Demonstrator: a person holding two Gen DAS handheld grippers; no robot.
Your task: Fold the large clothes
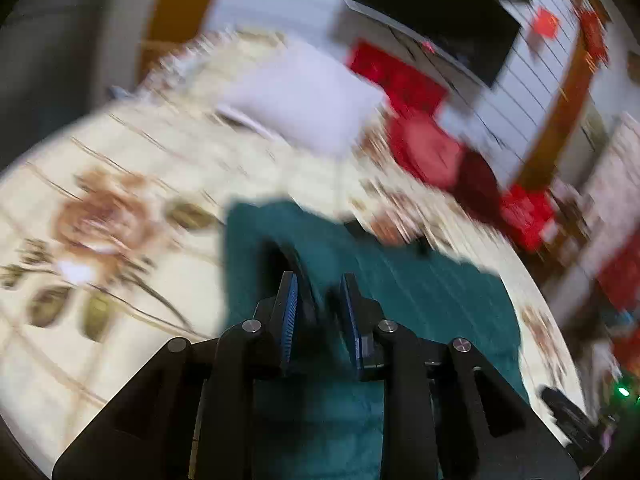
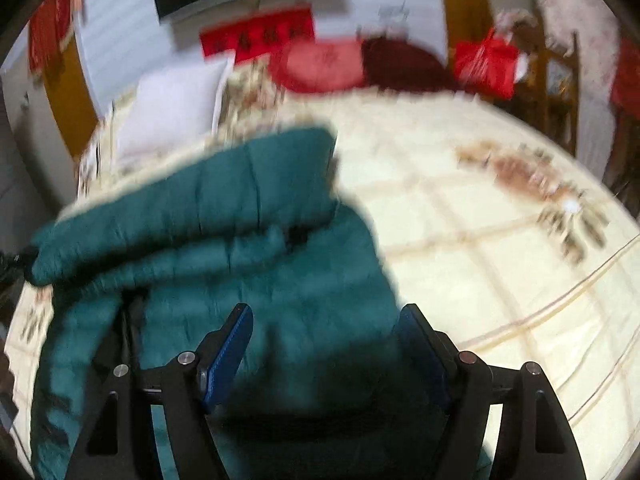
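A bed with a cream floral bedspread [image 2: 480,208] carries a teal padded jacket [image 2: 248,216], a white pillow [image 2: 168,108] and red cushions [image 2: 320,64].

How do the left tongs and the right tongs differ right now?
The left tongs are nearly closed, with only a narrow gap; the right tongs are spread wide. A dark fold of the green jacket sits between the left pair; the right pair straddles a broad stretch of it. Both have blue pads.

Both wrist cams close above bed [image 1: 120,152], facing headboard wall [image 2: 120,40].
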